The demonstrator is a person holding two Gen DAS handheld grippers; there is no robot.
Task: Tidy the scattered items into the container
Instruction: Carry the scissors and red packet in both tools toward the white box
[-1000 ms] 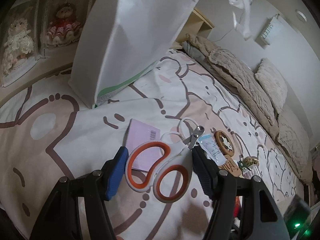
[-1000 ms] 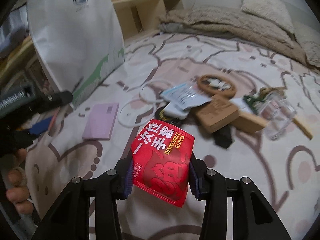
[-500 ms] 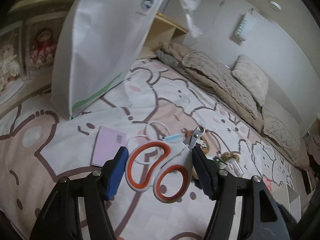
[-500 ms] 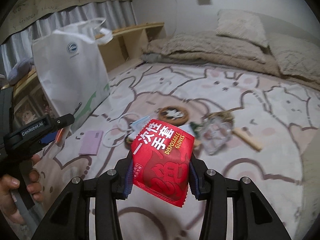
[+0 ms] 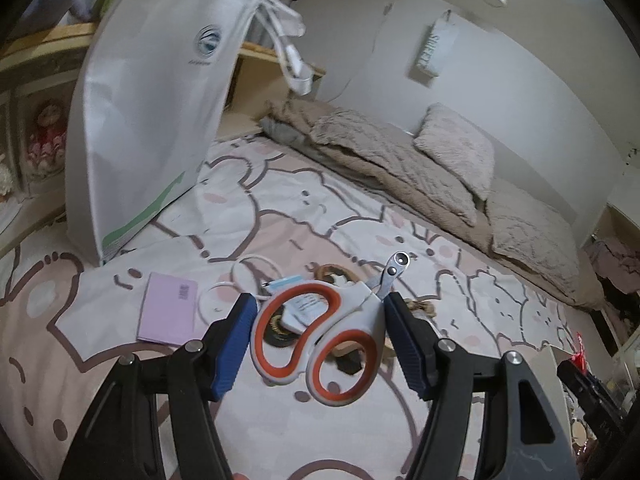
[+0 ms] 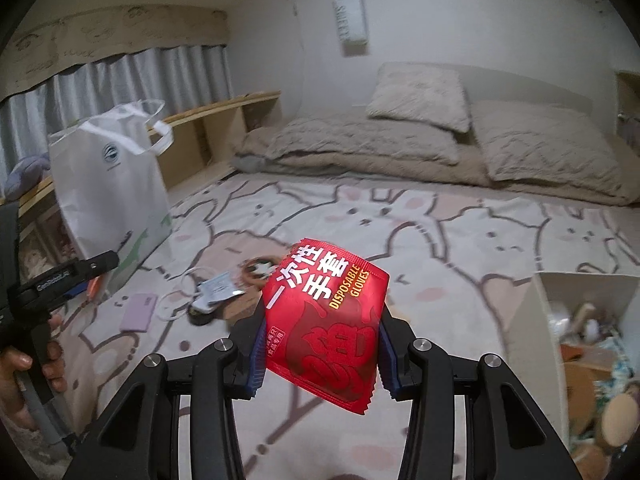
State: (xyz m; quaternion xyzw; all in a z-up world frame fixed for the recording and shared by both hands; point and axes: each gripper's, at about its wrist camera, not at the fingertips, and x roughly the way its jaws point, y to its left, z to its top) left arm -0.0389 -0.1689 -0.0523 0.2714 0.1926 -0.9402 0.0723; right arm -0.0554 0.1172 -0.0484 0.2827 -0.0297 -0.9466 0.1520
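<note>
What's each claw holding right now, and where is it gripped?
Left claw: orange-and-white clippers, pinched across the looped handles. Right claw: red disposable-gloves packet, squeezed by its side edges.

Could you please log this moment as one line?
left gripper: holds scissors | right gripper: holds glove packet | white box: nearby

a home bedroom: beige pillows point(image 6: 420, 92) and duvet point(image 6: 360, 148) on a bunny-print sheet point(image 6: 440, 216) (curtains point(image 6: 120, 80) behind).

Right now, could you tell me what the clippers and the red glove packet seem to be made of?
Clippers: matte white plastic handles with orange, probably rubbery loop linings; shiny metal head with rivets. Red glove packet: glossy printed plastic film, likely, with a crimped zigzag edge.
</note>
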